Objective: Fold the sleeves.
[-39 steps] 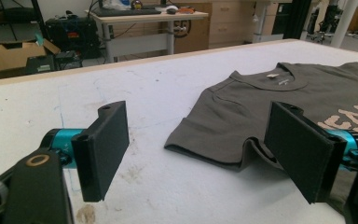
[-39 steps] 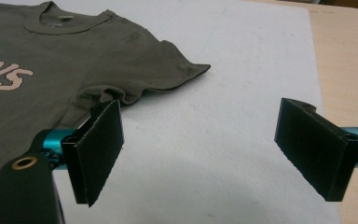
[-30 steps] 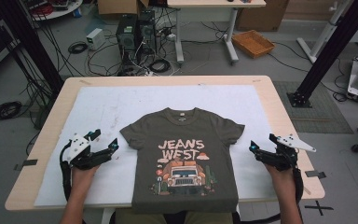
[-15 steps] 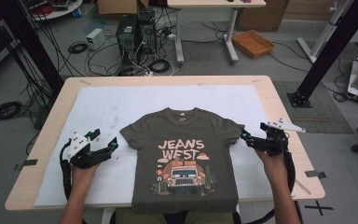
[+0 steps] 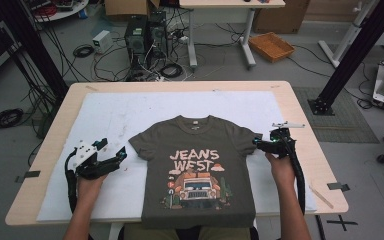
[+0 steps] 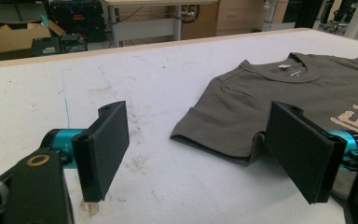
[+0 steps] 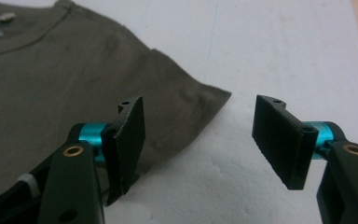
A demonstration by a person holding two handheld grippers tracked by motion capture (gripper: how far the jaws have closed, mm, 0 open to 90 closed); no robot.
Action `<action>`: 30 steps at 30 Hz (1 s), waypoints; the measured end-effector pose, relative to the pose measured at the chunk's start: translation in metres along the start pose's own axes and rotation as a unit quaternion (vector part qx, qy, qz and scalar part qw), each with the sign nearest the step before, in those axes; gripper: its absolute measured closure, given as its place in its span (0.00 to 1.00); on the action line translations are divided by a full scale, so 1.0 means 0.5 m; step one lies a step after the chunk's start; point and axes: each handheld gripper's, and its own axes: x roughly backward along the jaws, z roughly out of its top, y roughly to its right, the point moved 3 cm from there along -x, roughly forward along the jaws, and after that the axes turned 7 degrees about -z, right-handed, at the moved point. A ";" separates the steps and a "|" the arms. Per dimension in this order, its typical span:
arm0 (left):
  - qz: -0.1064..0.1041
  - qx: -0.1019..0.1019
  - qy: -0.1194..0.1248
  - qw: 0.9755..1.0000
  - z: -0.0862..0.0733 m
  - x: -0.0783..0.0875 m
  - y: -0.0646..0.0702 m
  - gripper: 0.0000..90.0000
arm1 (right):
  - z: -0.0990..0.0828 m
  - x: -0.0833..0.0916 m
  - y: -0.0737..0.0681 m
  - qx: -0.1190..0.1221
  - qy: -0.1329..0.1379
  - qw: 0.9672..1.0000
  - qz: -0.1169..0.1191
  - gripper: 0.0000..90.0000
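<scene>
A dark olive T-shirt with a "JEANS WEST" print lies flat, face up, on the white mat. My left gripper rests on the mat just left of the shirt's left sleeve, jaws wide open and nothing between them. My right gripper is at the tip of the right sleeve. Its jaws have just been closing. One jaw hangs over the sleeve cloth and the other over bare mat, with the sleeve's corner lying between them. The pads do not press on it.
The mat covers most of a wooden table. Beyond the far edge, on the floor, are computer towers, loose cables and a wicker basket. A black frame post rises at the right.
My right gripper has moved left and forward, from beside the shirt's side to the right sleeve, and its jaws stand narrower. The left gripper and the shirt have stayed still.
</scene>
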 end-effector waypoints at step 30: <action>0.003 0.002 -0.016 1.000 0.000 -0.006 -0.001 0.25 | 0.017 0.001 -0.058 0.086 0.032 0.996 0.018 0.96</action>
